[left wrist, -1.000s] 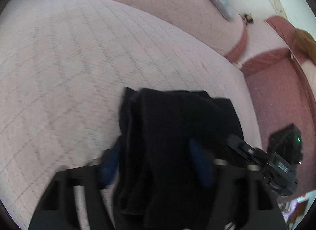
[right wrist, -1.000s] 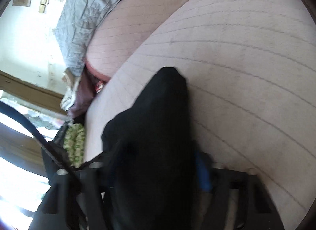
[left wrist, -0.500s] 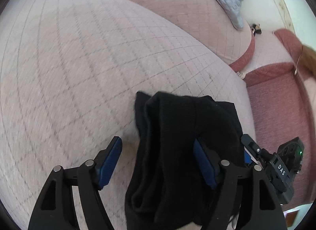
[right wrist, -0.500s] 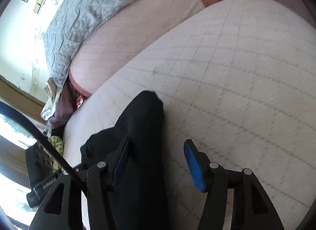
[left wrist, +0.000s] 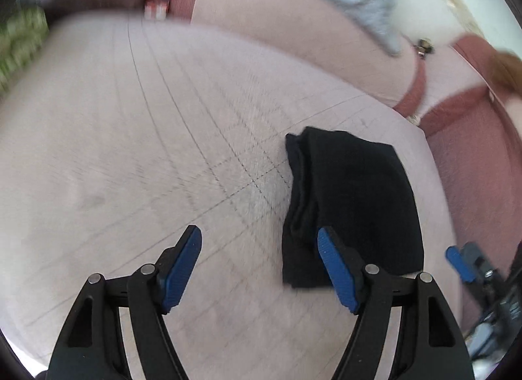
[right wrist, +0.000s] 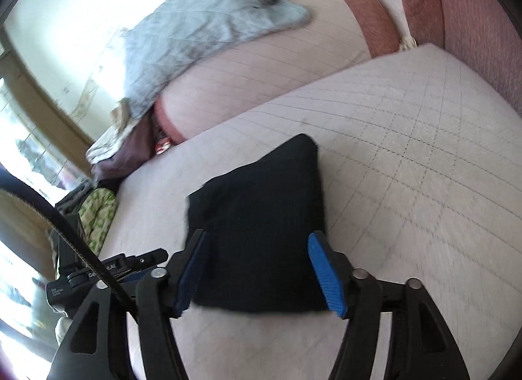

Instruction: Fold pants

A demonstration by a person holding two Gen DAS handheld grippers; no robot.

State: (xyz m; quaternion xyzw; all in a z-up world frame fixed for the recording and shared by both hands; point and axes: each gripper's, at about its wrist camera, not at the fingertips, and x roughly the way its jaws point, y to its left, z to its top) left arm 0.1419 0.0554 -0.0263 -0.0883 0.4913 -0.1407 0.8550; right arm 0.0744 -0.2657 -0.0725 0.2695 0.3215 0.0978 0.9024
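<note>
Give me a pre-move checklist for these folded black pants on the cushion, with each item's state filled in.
1. Left gripper open, holding nothing: ok.
2. Right gripper open, holding nothing: ok.
3. Pants folded into a compact bundle: ok.
4. Pants lying fully on the seat cushion: ok.
5. Layers lined up at the left side of the bundle: not ok, separate edges show there in the left wrist view.
6. Near edge of the bundle tidy: cannot tell, the fingers hide part of it.
</note>
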